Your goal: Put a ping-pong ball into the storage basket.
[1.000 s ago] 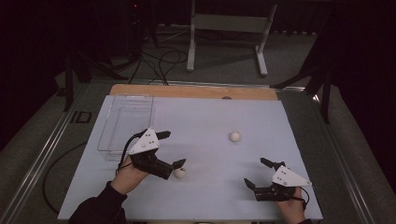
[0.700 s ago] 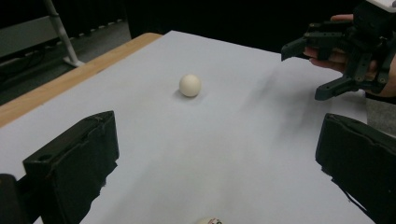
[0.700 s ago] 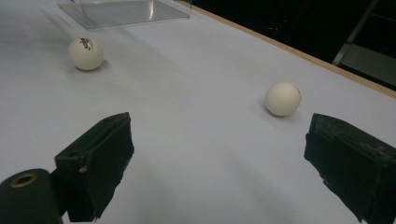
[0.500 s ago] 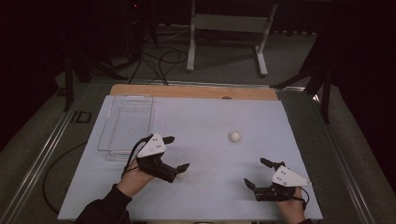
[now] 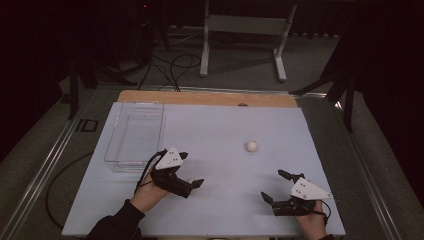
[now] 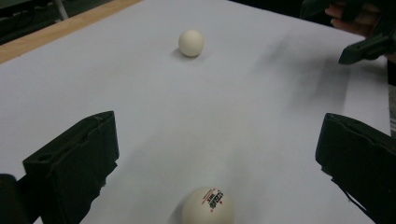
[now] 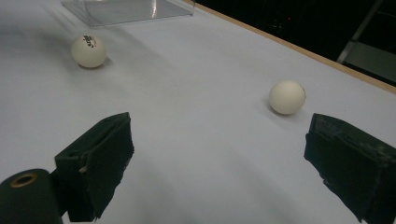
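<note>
White-topped table (image 5: 215, 125) carries a clear rectangular plastic tray (image 5: 135, 135) at far left. Left tool (image 6: 215, 154) jaws spread wide, straddling the printed white ping-pong ball (image 6: 208, 207) lying on the table between them. Right tool (image 7: 219, 163) spread, empty. Plain white ping-pong ball (image 5: 251, 146) mid-table, well apart.

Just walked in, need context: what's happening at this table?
A person holds a tool in each hand over a white table. The left tool, jaws open, straddles a printed ping-pong ball lying on the table, not yet gripped. A plain ball lies mid-table. The right tool hovers open. A clear tray sits far left.
</note>
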